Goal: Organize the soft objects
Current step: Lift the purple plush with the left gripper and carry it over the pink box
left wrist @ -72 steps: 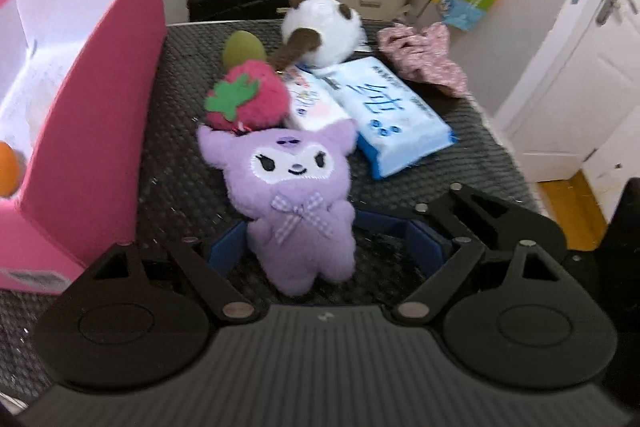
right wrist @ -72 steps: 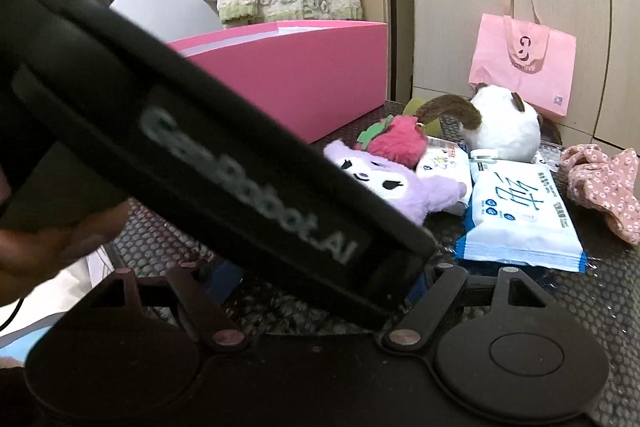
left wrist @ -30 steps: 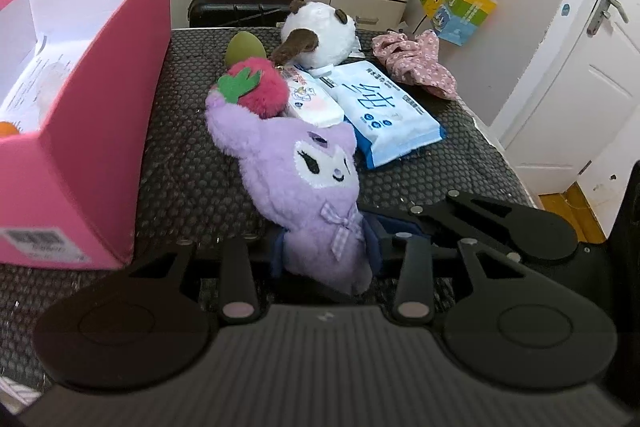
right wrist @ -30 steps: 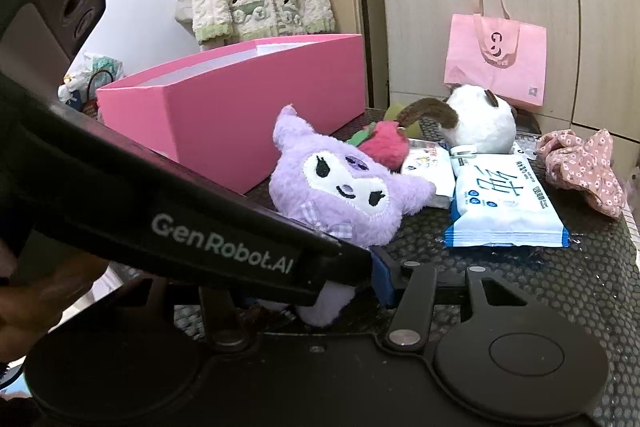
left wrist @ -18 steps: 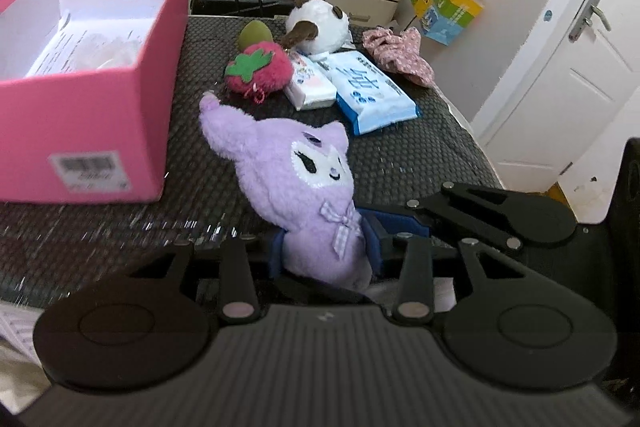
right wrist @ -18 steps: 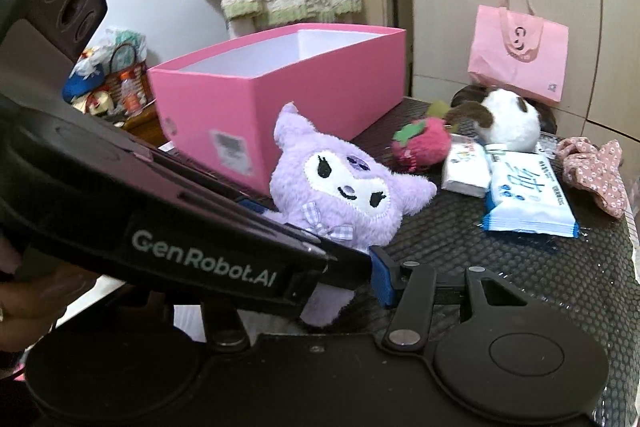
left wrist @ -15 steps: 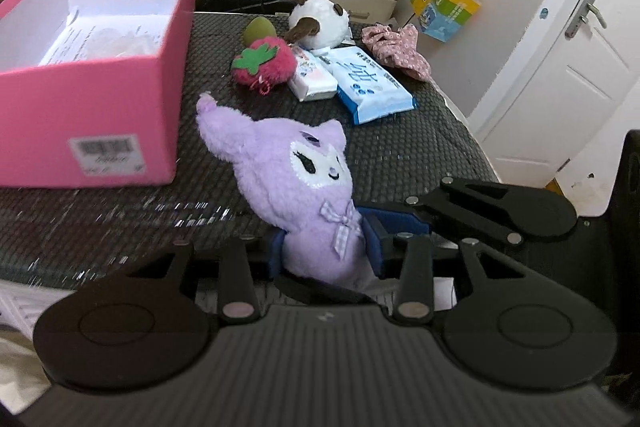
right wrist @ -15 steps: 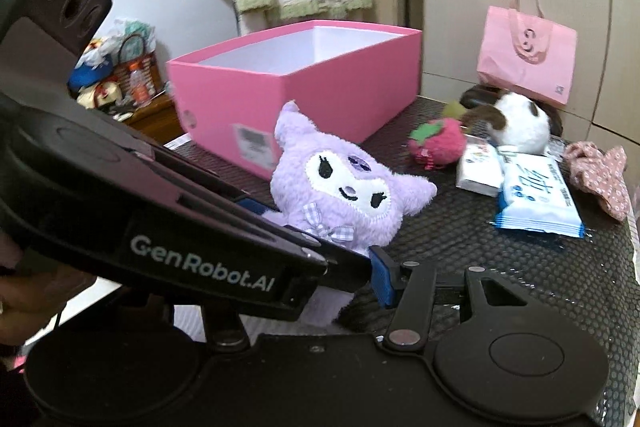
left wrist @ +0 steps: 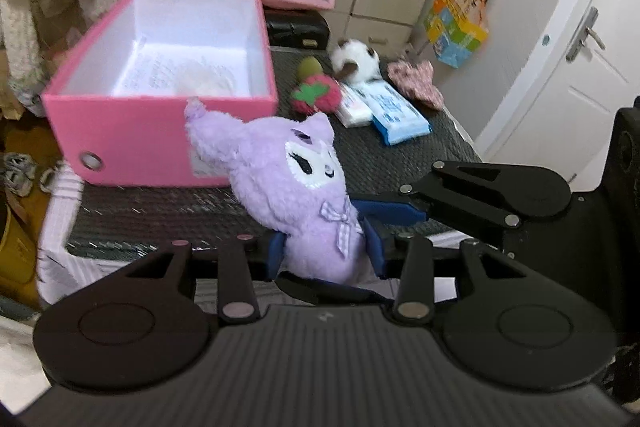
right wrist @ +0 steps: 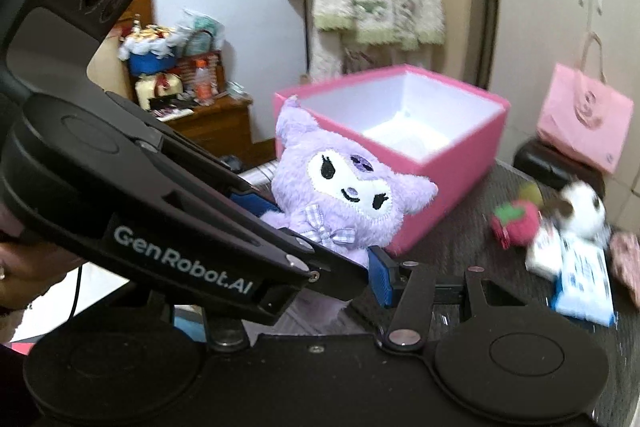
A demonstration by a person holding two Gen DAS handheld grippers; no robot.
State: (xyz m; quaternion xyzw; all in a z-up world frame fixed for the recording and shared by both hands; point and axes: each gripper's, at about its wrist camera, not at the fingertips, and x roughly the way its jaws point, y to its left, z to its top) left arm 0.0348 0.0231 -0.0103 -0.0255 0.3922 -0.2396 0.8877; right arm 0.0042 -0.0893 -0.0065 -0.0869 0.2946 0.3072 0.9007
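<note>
We have the purple plush [left wrist: 298,183] pinched at its lower body between the blue pads of our left gripper [left wrist: 326,251], jaws narrow and pressed into the fur. It hangs clear of the bench [left wrist: 168,211], its head tilted toward eleven o'clock in the left wrist view, in front of the pink box [left wrist: 132,131]. Our right gripper [right wrist: 328,267] sits just beside the same toy; one blue pad [right wrist: 380,277] shows at its lower edge, the other is hidden behind the left tool, so we cannot tell whether these jaws grip it. The box stands open, white inside, at the bench's left end. Toward one o'clock lie the strawberry plush [left wrist: 316,99], a white-and-brown plush [left wrist: 356,61], two tissue packs [left wrist: 400,115] and a pink floral cloth [left wrist: 416,81], close together.
</note>
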